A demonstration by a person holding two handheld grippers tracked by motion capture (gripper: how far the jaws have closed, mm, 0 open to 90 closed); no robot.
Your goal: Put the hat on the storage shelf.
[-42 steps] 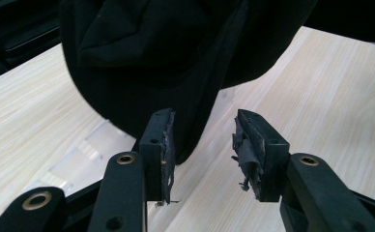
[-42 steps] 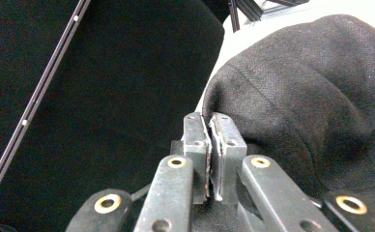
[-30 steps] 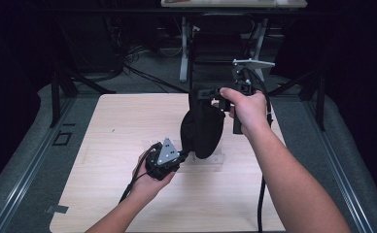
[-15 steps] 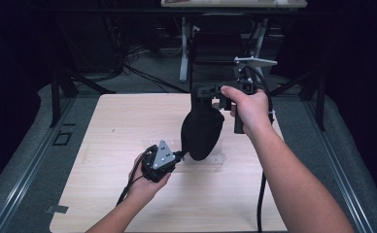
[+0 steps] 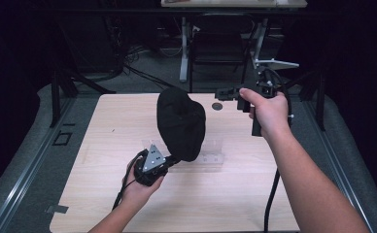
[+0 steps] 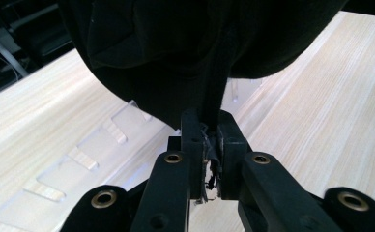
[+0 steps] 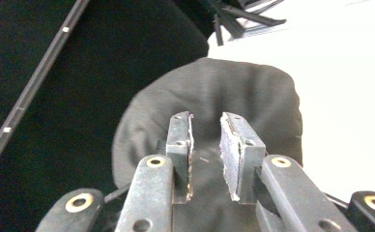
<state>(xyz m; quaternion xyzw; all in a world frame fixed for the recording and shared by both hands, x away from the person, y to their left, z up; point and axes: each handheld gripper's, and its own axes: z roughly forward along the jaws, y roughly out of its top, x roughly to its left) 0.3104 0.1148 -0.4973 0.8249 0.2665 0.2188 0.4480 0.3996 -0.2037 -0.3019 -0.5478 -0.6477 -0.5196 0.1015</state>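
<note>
Right tool point(image 5: 225, 93) now off cap point(image 5: 180, 124)

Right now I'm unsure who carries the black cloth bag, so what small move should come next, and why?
Probably lower the black cloth bag onto the table with the left gripper. Its jaws are shut on a fold at the bag's bottom edge, so it alone holds the bag. The right gripper has just been opening, with nothing between its jaws, and sits apart from the bag in the high view.

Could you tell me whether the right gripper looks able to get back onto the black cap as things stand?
Probably yes: the right gripper has just been opening, with nothing between its jaws, and the cap, held up by the left gripper, sits unobstructed beside it.
</note>
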